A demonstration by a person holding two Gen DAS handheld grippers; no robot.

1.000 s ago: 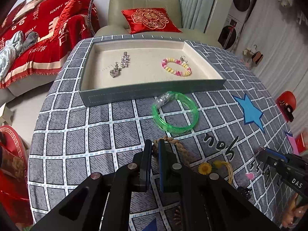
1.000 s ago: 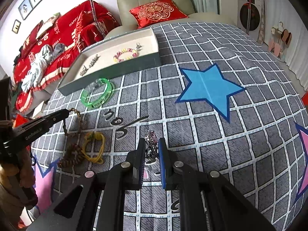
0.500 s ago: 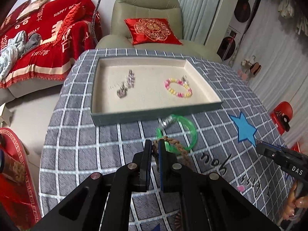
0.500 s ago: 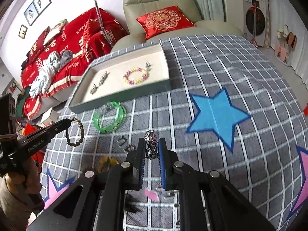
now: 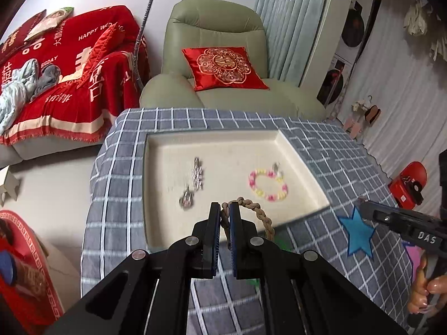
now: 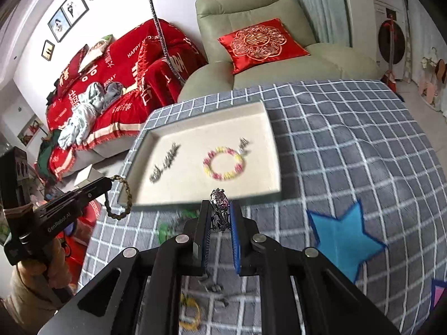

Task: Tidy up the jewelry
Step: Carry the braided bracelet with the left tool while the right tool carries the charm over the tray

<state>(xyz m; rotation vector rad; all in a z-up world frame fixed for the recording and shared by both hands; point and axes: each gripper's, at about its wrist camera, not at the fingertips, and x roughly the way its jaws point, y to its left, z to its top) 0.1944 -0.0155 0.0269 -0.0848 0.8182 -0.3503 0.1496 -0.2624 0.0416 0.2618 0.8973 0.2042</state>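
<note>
Nearby, tray [image 5: 304,164] with beaded bracelet [image 5: 268,184]

- Beyond the far edge of my table [image 5: 173,117] – draped in grey checked cloth with blue stars – stands a sage-green armchair [image 5: 223,42].
- A red embroidered cushion [image 5: 223,67] leans on its seat.
- To my left, a sofa under a red throw [image 6: 123,64], crumpled pale clothes on it.
- Framed pictures [image 6: 71,8] hang on the white wall.
- Pale curtains [image 5: 287,14] behind the armchair; light floor.
</note>
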